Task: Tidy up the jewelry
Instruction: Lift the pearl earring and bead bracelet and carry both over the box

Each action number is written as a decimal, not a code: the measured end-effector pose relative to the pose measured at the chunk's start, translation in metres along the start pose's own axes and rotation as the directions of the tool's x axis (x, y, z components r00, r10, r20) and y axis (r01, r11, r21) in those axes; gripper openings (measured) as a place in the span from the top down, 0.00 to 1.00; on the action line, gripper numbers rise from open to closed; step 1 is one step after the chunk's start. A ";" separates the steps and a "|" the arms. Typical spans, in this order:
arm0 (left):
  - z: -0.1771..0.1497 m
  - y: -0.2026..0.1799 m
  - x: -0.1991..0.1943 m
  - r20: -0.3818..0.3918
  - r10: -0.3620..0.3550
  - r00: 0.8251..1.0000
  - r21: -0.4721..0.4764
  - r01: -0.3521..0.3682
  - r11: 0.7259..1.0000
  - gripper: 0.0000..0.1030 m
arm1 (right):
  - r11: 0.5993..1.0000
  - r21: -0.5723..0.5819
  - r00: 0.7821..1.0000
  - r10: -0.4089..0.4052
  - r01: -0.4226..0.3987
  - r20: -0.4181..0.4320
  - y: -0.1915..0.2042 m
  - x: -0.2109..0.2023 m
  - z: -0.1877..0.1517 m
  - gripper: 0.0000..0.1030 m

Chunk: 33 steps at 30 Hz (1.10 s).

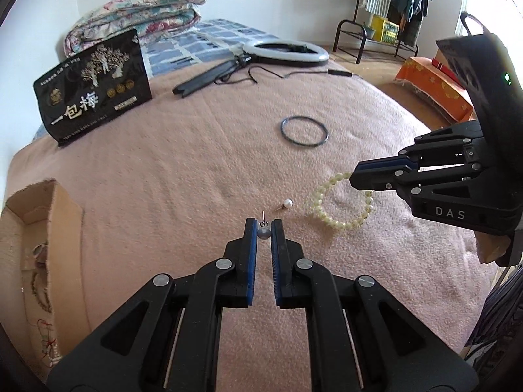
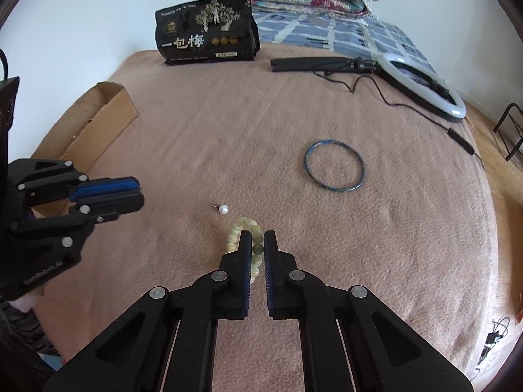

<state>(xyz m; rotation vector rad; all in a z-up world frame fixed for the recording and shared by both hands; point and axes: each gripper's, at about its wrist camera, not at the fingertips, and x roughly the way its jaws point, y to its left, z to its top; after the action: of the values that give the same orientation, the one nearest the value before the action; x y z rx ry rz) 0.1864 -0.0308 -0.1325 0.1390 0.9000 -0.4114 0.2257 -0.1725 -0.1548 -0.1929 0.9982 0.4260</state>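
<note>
A: From your left wrist view, how far along are you?

B: Early. Your left gripper [image 1: 263,225] has its fingers closed on a grey pearl earring [image 1: 263,232], its post sticking up. The white pearl earring [image 1: 287,203], the bead bracelet [image 1: 340,201] and the dark bangle [image 1: 304,130] all lie on the bed's pink blanket [image 1: 196,170]. The cardboard box [image 1: 62,228] at your left looks like the destination; I can't make out what's inside.

A: And the right wrist view?

B: Your right gripper [image 2: 257,240] has its fingers clamped on 1 side of the bead bracelet [image 2: 243,223], which rests on the blanket. So 2 pieces gripped, 2 untouched, nothing visibly boxed.
</note>
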 end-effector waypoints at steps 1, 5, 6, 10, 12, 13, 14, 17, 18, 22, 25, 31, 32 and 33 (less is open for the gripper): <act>0.000 0.002 -0.003 0.005 -0.001 1.000 -0.006 0.001 1.000 0.94 | 1.000 0.001 1.000 -0.002 0.002 0.005 0.000 -0.003 0.000 0.94; 0.002 0.007 -0.016 0.025 0.002 1.000 -0.020 -0.001 1.000 0.94 | 1.000 0.008 1.000 -0.008 0.008 0.025 0.002 -0.012 0.002 0.94; 0.002 0.009 -0.018 0.030 0.003 1.000 -0.024 -0.002 1.000 0.94 | 1.000 0.008 1.000 -0.011 0.010 0.029 0.002 -0.013 0.003 0.94; 0.002 0.016 -0.031 0.051 0.010 0.999 -0.044 -0.008 0.999 0.94 | 1.000 0.010 0.998 -0.014 0.014 0.055 0.006 -0.022 0.006 0.94; 0.002 0.021 -0.037 0.060 0.015 0.998 -0.056 -0.011 0.998 0.94 | 1.000 0.006 0.998 -0.016 0.015 0.069 0.010 -0.026 0.007 0.94; 0.002 0.023 -0.040 0.064 0.018 0.998 -0.060 -0.014 0.998 0.94 | 1.000 0.005 0.997 -0.016 0.015 0.073 0.011 -0.028 0.008 0.94; 0.002 0.025 -0.043 0.067 0.021 0.998 -0.063 -0.017 0.998 0.94 | 1.000 0.004 0.997 -0.015 0.015 0.079 0.012 -0.030 0.008 0.94; 0.001 0.034 -0.054 0.082 0.033 0.996 -0.080 -0.026 0.996 0.94 | 1.000 -0.006 0.995 -0.014 0.015 0.095 0.017 -0.035 0.011 0.94; 0.001 0.037 -0.057 0.086 0.036 0.996 -0.086 -0.029 0.996 0.94 | 1.000 -0.009 0.995 -0.013 0.014 0.099 0.019 -0.036 0.012 0.94; -0.003 0.053 -0.074 0.111 0.061 0.992 -0.116 -0.048 0.992 0.94 | 1.000 -0.026 0.993 -0.002 0.005 0.116 0.030 -0.041 0.015 0.94; -0.008 0.067 -0.084 0.120 0.084 0.989 -0.142 -0.067 0.988 0.94 | 0.999 -0.043 0.992 0.007 -0.002 0.128 0.040 -0.043 0.018 0.94; -0.020 0.104 -0.103 0.125 0.147 0.981 -0.206 -0.119 0.971 0.94 | 0.997 -0.066 0.988 0.040 -0.030 0.152 0.060 -0.047 0.028 0.94; -0.022 0.110 -0.106 0.128 0.155 0.980 -0.220 -0.124 0.968 0.94 | 0.997 -0.071 0.987 0.048 -0.037 0.156 0.064 -0.047 0.030 0.94; -0.023 0.115 -0.109 0.130 0.164 0.978 -0.231 -0.131 0.964 0.94 | 0.996 -0.076 0.986 0.055 -0.043 0.158 0.068 -0.047 0.032 0.94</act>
<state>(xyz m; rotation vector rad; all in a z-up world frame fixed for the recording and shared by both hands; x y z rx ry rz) 0.1562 0.1124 -0.0679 -0.0290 0.7768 -0.1780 0.1986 -0.1127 -0.0954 -0.1966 0.8316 0.5153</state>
